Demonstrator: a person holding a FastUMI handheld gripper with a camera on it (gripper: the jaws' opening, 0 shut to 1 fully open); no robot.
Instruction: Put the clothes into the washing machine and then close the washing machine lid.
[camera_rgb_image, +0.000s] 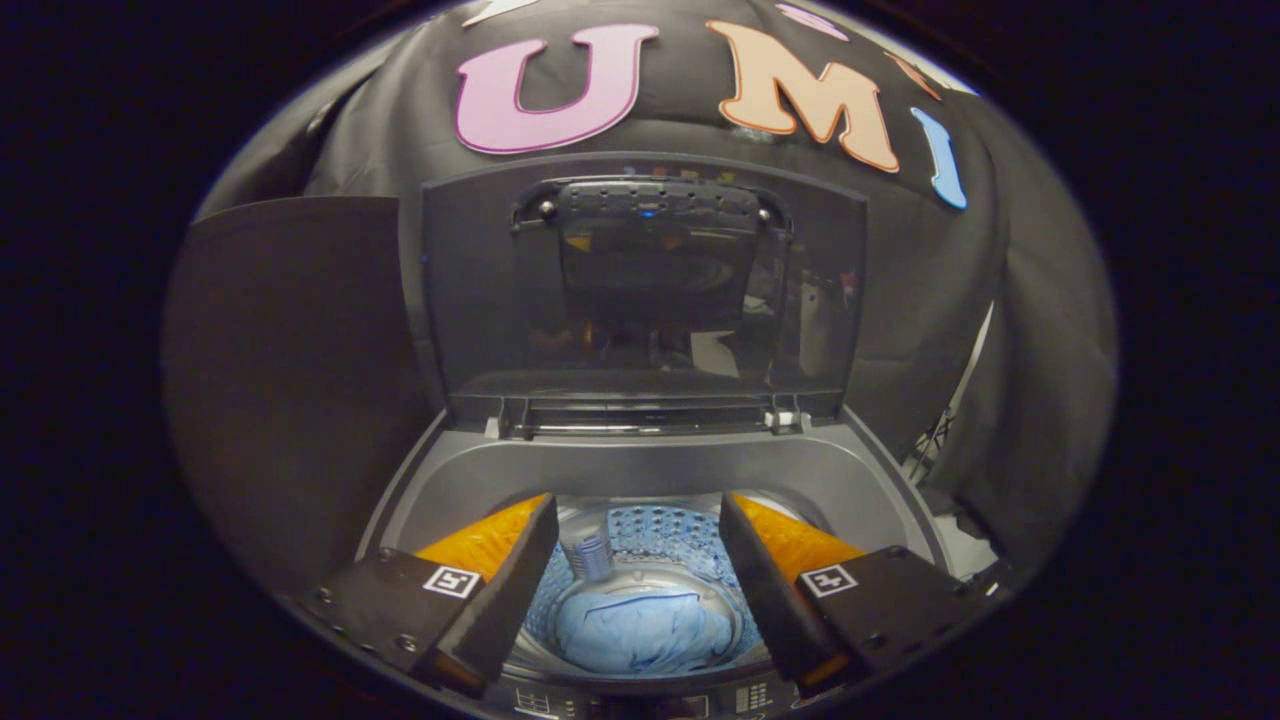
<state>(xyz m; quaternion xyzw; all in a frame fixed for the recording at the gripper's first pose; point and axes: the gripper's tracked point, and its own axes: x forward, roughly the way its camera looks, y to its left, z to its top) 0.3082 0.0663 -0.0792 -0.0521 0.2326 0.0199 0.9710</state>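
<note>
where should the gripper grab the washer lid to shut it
Take the washing machine lid by its top free edge, coming from the front. It stands upright, hinged at the back of the tub opening, so that edge is farthest from the hinge. The gripper hangs open over the blue garment in the drum.

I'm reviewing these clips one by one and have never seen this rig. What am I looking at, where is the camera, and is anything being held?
The camera rides on a hand-held gripper and looks forward along its two fingers, which stand spread apart and empty. Below and between them is a top-loading washing machine seen from above. Its lid stands raised and open at the back. A light blue garment lies at the bottom of the drum. So the clothes appear to be in, and the lid is not yet closed.
</note>
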